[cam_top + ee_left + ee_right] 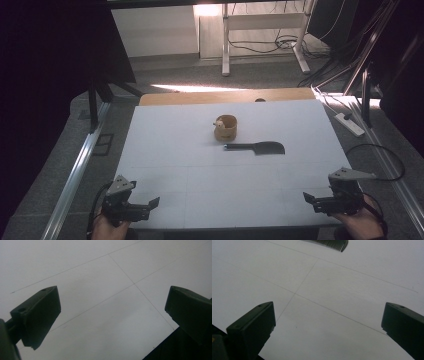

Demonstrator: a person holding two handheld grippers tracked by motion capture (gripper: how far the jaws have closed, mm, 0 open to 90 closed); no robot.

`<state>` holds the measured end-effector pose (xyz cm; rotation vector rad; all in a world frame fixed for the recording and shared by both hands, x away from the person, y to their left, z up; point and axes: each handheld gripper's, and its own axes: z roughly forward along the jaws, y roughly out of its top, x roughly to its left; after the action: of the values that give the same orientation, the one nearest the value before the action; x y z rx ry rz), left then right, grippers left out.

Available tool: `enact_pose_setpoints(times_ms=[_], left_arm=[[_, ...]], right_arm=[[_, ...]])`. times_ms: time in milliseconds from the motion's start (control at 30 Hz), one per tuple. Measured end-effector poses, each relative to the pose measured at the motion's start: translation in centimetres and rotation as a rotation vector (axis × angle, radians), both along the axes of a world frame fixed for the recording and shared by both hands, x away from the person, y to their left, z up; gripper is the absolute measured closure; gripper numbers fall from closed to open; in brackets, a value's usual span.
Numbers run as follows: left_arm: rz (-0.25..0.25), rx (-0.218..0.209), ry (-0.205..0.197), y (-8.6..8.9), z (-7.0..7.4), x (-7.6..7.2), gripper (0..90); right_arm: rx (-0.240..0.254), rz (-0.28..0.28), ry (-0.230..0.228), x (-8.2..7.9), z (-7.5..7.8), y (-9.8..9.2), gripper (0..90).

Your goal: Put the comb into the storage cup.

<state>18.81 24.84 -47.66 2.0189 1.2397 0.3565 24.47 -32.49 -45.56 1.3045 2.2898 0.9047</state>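
Both tongs, the left gripper point(150, 206) and the right gripper point(312, 201), wait open and empty at the near table edge, while the black comb point(256, 147) lies crosswise far ahead beside the wooden cup point(226, 128), nearer the right one.

no text, label, brand, number or sign can be read anywhere in these pictures.
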Motion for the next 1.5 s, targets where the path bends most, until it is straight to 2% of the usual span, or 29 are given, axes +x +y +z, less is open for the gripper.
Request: enact_pose_setpoints(times_ms=[267, 467, 733, 1033, 1300, 1500], left_arm=[[-0.007, -0.013, -0.001, 0.1, 0.0, -0.2, 1.5], [-0.015, -0.001, 0.002, 0.0, 0.0, -0.2, 1.7], [-0.019, -0.008, 0.003, 0.1, 0.0, -0.2, 2.0], [-0.014, -0.035, -0.001, 0.4, -0.1, -0.2, 2.3], [-0.017, -0.029, 0.001, 0.3, -0.1, -0.2, 2.3], [-0.017, -0.03, 0.002, 0.3, -0.1, -0.2, 2.3]], right_arm=[[-0.005, 0.013, 0.004, 0.2, 0.0, 0.2, 0.0], [-0.008, 0.015, 0.006, 0.2, 0.0, 0.2, 0.0], [-0.014, 0.017, 0.011, 0.3, -0.1, 0.3, 0.0], [-0.028, 0.045, 0.001, 0.1, 0.0, 0.5, 0.6], [-0.02, 0.079, -0.027, 0.3, 0.4, 1.0, 0.0], [-0.022, 0.09, -0.027, 0.4, 0.3, 1.0, 0.0]])
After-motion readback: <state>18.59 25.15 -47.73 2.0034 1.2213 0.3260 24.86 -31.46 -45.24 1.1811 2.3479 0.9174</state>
